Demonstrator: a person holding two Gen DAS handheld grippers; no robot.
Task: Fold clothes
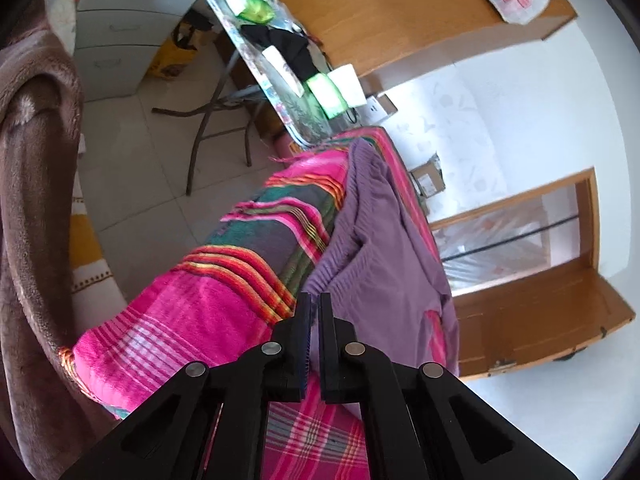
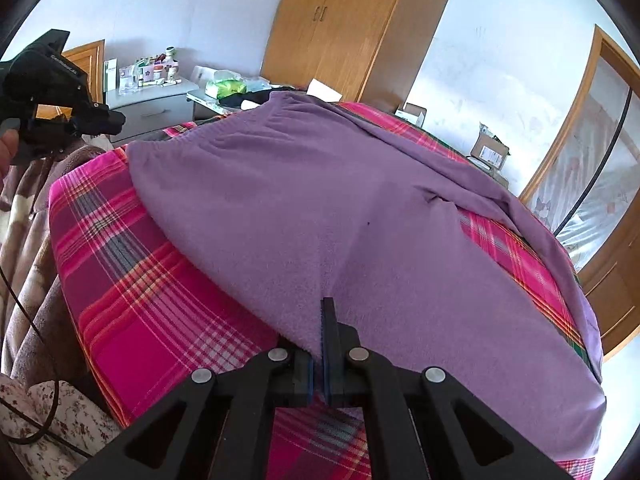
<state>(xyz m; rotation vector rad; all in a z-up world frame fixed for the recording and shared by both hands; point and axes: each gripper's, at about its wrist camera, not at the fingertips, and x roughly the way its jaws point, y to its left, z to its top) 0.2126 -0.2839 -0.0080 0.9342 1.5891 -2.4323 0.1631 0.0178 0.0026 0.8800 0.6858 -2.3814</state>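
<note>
The right gripper (image 2: 323, 320) was clamped on the fleecy purple garment (image 2: 320, 200). The left gripper (image 1: 316, 312) was closed on that garment's ribbed edge, just beside the pink plaid blanket (image 1: 192, 320).

The purple garment (image 2: 328, 216) covers most of the plaid blanket (image 2: 132, 288), leaving a bare strip along its left side. A brown blanket (image 1: 36, 200) crowds that left edge. Beyond, a cluttered tabletop (image 1: 280, 92) and wooden wardrobe (image 2: 344, 28) block the far end.

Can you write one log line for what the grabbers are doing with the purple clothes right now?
task: fold clothes | left gripper: shut at purple garment edge | right gripper: shut on purple garment | surface: pink plaid blanket
</note>
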